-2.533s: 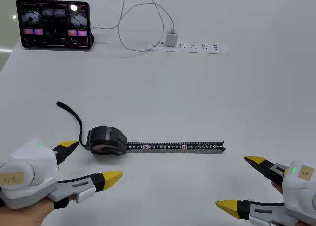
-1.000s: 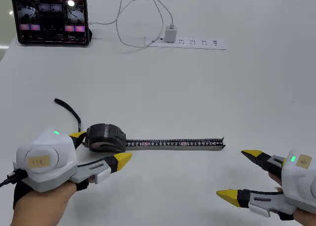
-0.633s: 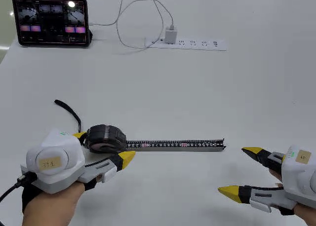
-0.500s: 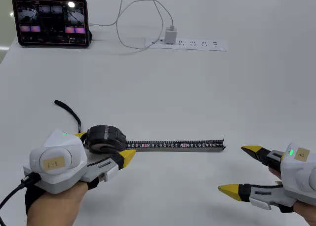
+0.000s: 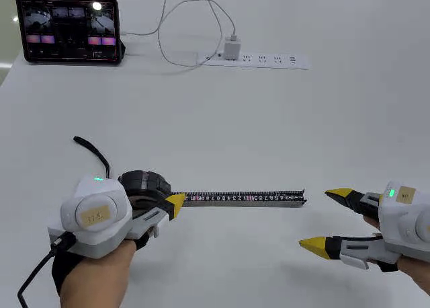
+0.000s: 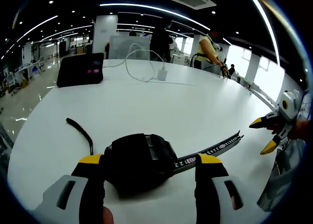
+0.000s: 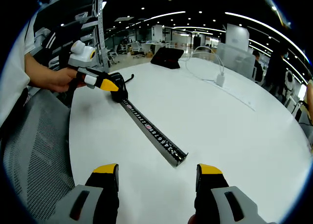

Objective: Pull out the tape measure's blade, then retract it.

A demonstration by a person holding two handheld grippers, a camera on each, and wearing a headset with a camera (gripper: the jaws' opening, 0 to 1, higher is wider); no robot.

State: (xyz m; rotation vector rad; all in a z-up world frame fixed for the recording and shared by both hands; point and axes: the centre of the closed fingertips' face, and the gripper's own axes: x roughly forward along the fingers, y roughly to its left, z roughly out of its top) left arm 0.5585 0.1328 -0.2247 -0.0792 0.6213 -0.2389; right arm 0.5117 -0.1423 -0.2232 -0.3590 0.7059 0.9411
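Your left gripper (image 6: 149, 161), jaws spread, straddles the tape measure case (image 5: 144, 187); the blade (image 5: 245, 198) runs rightward, its hook (image 5: 303, 197) just left of your wide-open right gripper (image 5: 316, 218).

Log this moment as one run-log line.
blade: extended on table | left tongs: open, around tape measure case | right tongs: open, short of blade tip
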